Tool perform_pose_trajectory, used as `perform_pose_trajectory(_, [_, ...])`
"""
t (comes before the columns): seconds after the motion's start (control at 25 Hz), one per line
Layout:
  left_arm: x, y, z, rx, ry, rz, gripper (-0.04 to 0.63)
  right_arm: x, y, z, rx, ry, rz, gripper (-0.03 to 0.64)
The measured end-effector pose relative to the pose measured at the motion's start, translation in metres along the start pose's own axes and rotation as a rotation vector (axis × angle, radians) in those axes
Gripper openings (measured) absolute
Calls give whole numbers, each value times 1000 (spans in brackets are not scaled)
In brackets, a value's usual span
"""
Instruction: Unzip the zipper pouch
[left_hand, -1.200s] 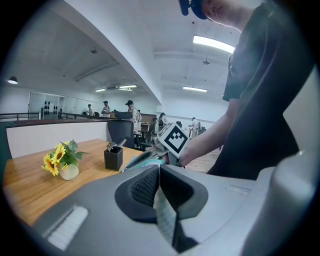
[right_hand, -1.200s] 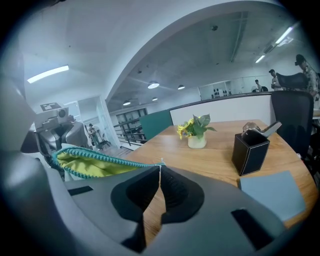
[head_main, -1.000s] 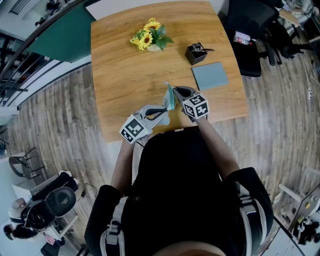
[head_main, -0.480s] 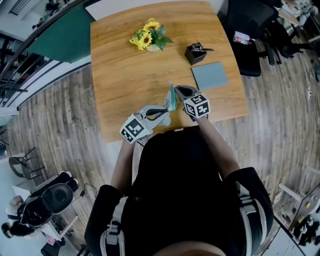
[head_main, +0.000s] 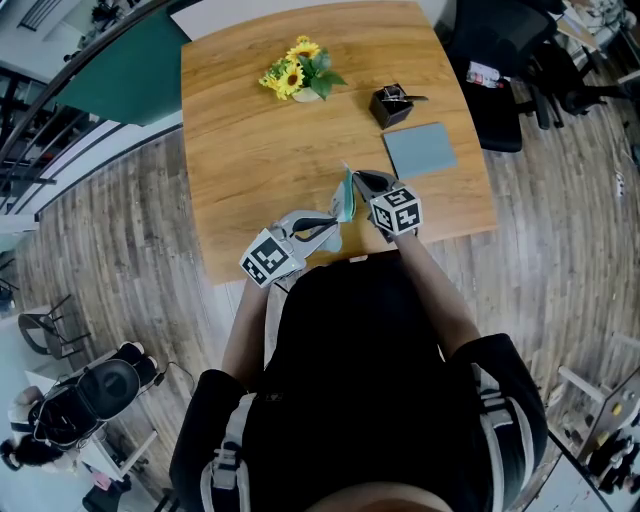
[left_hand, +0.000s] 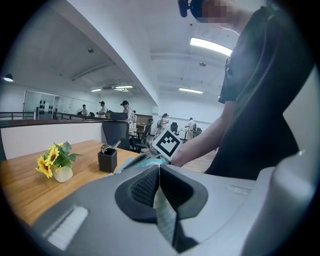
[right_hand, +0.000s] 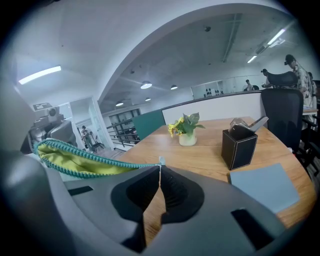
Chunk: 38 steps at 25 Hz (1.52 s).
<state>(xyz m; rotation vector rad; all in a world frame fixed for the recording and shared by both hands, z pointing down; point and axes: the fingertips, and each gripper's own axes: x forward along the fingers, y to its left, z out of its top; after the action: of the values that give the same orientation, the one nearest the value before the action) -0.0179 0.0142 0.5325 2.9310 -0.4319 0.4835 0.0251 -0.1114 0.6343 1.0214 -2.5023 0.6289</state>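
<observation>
**Zipper pouch (head_main: 343, 197) held in the air between two closed grippers, zip partly open**

A wooden table (head_main: 250, 150) fills the upper part of the head view. The person stands at its near edge, arms reaching forward. On the table, well apart from the pouch, lie a flat grey mat (head_main: 420, 150), a small vase of sunflowers (head_main: 298, 72) and a black holder (head_main: 392, 105).

The pouch is off the table, above its near edge, stretched between the two tools. The left gripper (head_main: 330, 225) has its jaws closed tight on a strip of the pouch's fabric, which runs down between the pads in the left gripper view. The right gripper (right_hand: 160, 170) has its jaws pinched shut on the small zipper pull (right_hand: 159, 161) at their very tips. From the pull, two rows of teal teeth spread away to the left, with yellow-green lining (right_hand: 75, 161) showing between them. The zip looks partly undone.

The likeliest trouble is the pull slipping free. The right jaws hold only a thin tab at their tips, so a tug off the line of the teeth could pop it out. The slider could also jam if the left grip lets the fabric go slack or bunch.
</observation>
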Motion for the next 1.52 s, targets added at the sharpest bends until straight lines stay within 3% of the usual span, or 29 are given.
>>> perform_pose_trajectory(0.6, [-1, -1, -3, 0, 7, -3, 9, -8, -14, -12, 27, 12, -38, 14])
perform_pose_trajectory(0.92, [-13, 25, -12, -33, 2, 124, 9, -16, -18, -14, 39, -12, -26, 16])
perform_pose_trajectory(1.2, [-20, 37, -15, -43, -2, 166, 9, -18, -19, -20, 49, -11, -20, 34])
perform_pose_trajectory(1.52, [-32, 46, -21, -63, -14, 203, 9, -18, -13, -24, 30, 5, -7, 2])
